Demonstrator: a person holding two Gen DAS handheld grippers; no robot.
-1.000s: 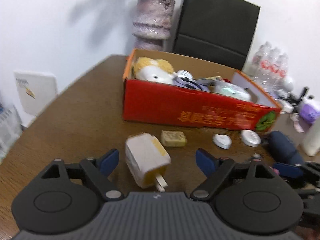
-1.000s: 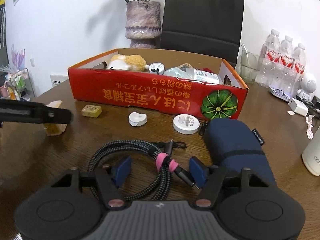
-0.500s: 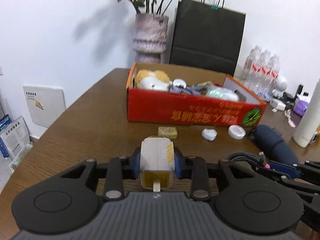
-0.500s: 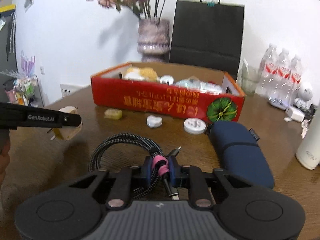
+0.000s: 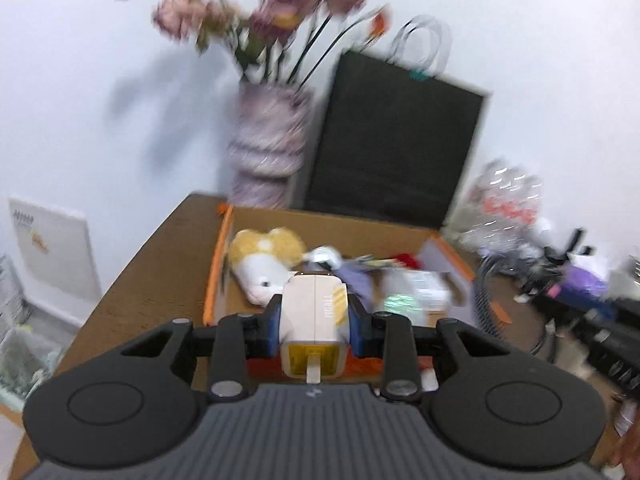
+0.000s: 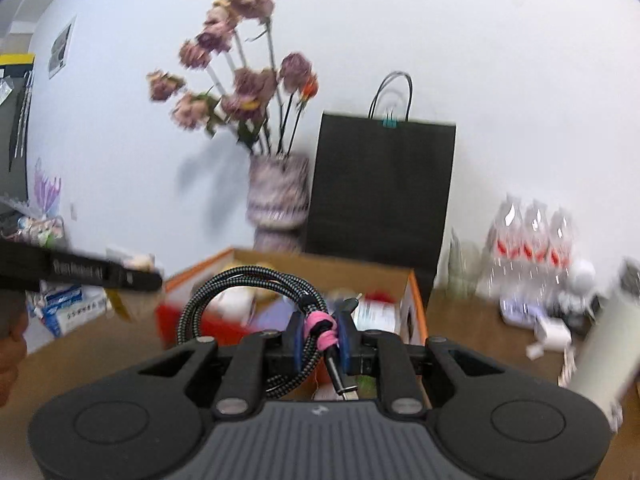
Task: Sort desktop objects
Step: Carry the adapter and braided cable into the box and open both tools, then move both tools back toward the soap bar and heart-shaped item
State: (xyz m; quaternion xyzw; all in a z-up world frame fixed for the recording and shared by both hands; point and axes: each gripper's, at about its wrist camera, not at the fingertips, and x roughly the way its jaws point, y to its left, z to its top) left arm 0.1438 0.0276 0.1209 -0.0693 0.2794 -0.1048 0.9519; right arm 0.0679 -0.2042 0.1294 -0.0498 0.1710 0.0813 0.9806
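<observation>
A: Cream-white plastic with a yellow patch, that is the charger plug (image 5: pixel 314 322), and the left tongs (image 5: pixel 313 325) have it squeezed between their blue pads, prong end toward the camera.

B: Is it on the table?

A: No, it is held up in the air, in front of the open red cardboard box (image 5: pixel 218 264). Past it, inside the box, lies a yellow-and-white plush toy (image 5: pixel 262 264), with blurred packets beside it.

B: And the right tongs?

A: The right tongs (image 6: pixel 322 338) are pinched tight on a braided black-and-grey cable (image 6: pixel 248 280), right at its pink tie (image 6: pixel 318 328). The coil loops up to the left of the pads, and a metal connector hangs down toward the camera.

B: Where is that coil relative to the box?

A: Lifted off the brown wooden table (image 6: pixel 472 320), in front of the box and overlapping its opening in the right wrist view. The left tongs show at the far left there as a dark bar.

B: What stands behind?

A: A purple-patterned vase (image 6: pixel 278 200) of dried pink flowers and a black paper bag (image 6: pixel 384 184) against the white wall, with water bottles (image 6: pixel 532 236) to the right. Both views are blurred.
</observation>
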